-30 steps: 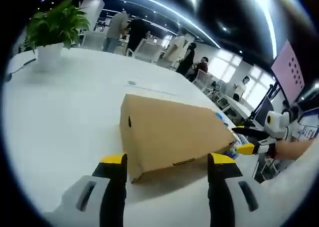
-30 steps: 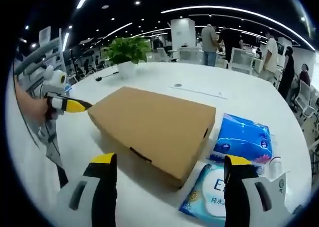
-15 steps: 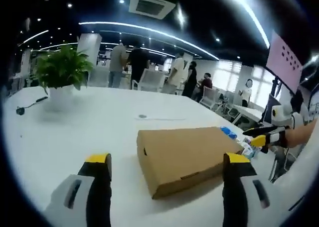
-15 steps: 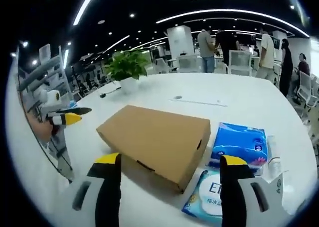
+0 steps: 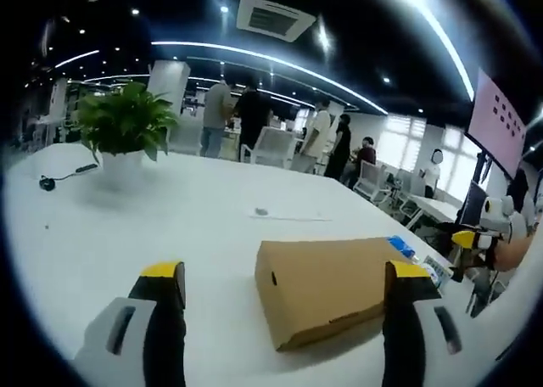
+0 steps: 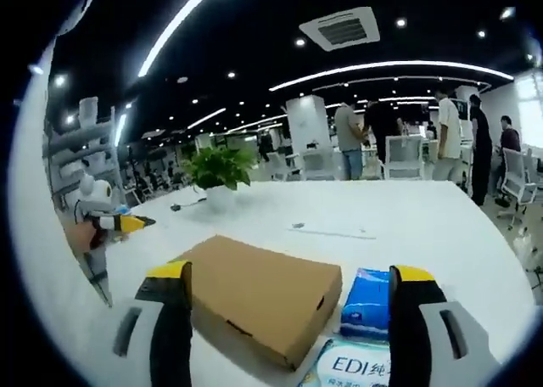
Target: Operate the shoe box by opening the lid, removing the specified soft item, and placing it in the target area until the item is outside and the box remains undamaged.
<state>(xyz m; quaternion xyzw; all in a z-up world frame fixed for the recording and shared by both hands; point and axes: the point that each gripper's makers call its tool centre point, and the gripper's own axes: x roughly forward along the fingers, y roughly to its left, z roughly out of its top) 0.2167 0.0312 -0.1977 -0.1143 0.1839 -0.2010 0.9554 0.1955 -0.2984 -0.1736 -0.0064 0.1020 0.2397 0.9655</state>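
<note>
Shoe box (image 6: 254,298) lid closed so contents hidden, blue tissue pack (image 6: 367,302) partly behind right jaw at 5 o'clock, white pack (image 6: 356,370) cut off at 6 o'clock, print partly readable, distant people (image 5: 254,124) too small to detail

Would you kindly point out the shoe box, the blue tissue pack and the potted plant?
shoe box (image 6: 259,294), right gripper view, closed lid.
blue tissue pack (image 6: 366,302), right gripper view, front face.
potted plant (image 5: 125,124), left gripper view, leaves.
</note>
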